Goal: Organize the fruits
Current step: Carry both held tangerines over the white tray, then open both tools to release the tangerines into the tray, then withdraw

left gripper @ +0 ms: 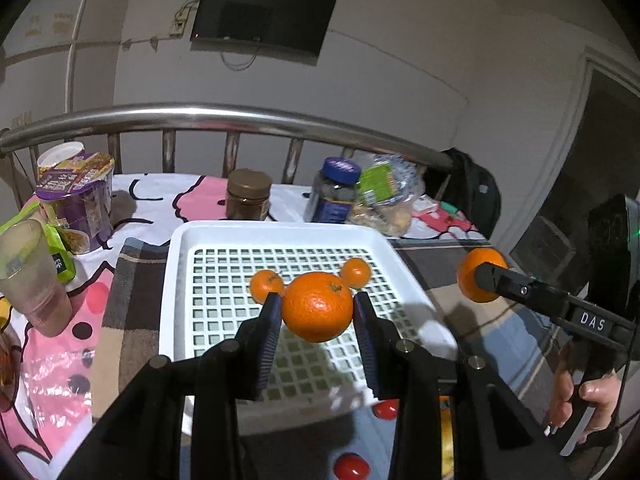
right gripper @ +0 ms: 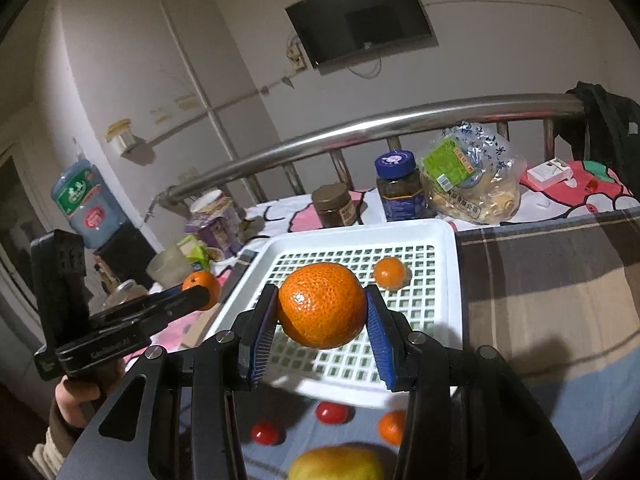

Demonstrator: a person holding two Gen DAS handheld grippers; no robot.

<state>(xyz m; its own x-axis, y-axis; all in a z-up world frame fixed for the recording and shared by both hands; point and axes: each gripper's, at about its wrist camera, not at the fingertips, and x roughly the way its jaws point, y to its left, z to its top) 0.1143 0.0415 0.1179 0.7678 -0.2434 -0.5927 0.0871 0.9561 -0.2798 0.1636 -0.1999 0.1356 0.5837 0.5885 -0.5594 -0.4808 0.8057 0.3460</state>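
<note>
Nearest the lens: left gripper (left gripper: 317, 300), clamped on large orange (left gripper: 316, 314), blue-padded fingers (left gripper: 269, 332) pressed to either flank, holding it in the air above white tray (left gripper: 176, 280). Same on the other side: right gripper (right gripper: 322, 294), closed around second orange (right gripper: 322, 312), likewise lifted over the tray's near half. Just beyond the left fingertips, two small tangerines (left gripper: 266, 285) on the grid floor, one past each tip. Below and behind the right fingers, off the tray on the bed (right gripper: 560, 360): two cherry tomatoes (right gripper: 331, 412), loose tangerine (right gripper: 392, 426), and yellow fruit (right gripper: 336, 464), partly cut off at the frame edge.

Step in hand, judging from this: bringing both oranges in for placement, sorting only partly done. Next move, most likely: lower each orange onto the grid before parting the fingers, aim for bare floor short of the tangerines, and keep the two grippers from crowding each other. Likely to roll on the slotted floor if released from height. After that, back for the fruit on the bed.
</note>
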